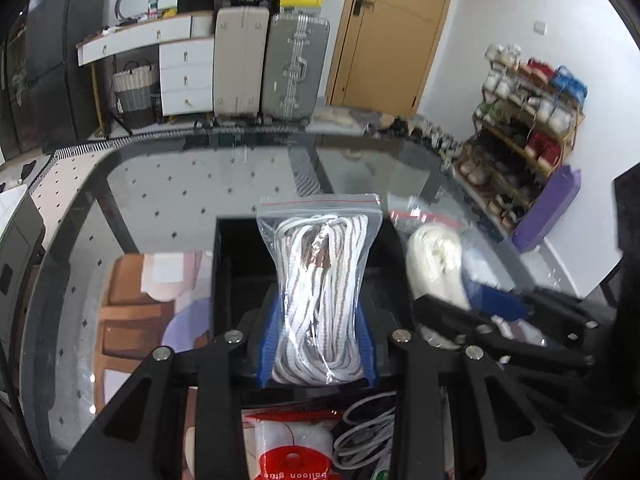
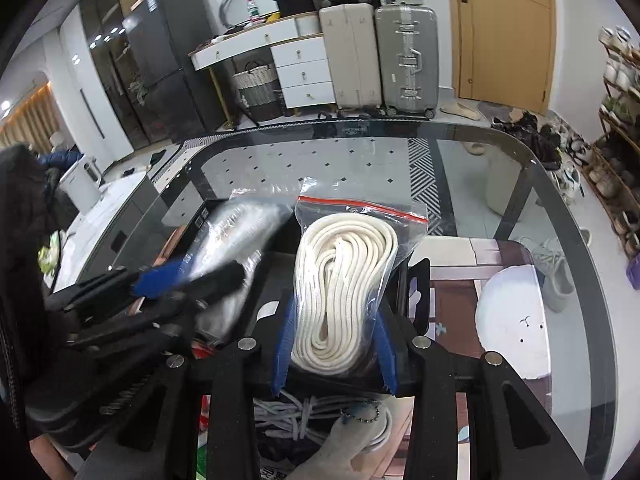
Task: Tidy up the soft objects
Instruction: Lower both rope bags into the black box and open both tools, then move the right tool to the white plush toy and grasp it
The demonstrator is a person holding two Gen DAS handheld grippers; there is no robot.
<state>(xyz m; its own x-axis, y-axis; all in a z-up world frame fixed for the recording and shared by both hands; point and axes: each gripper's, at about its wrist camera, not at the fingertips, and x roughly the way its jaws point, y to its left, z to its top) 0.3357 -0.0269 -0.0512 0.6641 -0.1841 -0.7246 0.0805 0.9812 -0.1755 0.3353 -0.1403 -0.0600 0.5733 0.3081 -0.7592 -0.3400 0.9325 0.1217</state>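
My left gripper (image 1: 318, 344) is shut on a clear zip bag of white-and-brown striped cord (image 1: 320, 280), held upright over a black open box (image 1: 236, 264) on the glass table (image 1: 168, 200). My right gripper (image 2: 334, 344) is shut on a clear zip bag of cream rope (image 2: 344, 280), held above the table. Each view shows the other gripper beside it: the right one with its cream bag (image 1: 436, 264) in the left wrist view, the left one, blurred, with its bag (image 2: 236, 236) in the right wrist view.
Below the grippers lie a red-labelled packet (image 1: 292, 448), grey cables (image 1: 364, 432) and a beaded chain (image 2: 360, 412). Beyond the table stand suitcases (image 1: 296, 68), white drawers (image 1: 186, 76), a door (image 1: 392, 32) and a shoe rack (image 1: 524, 128).
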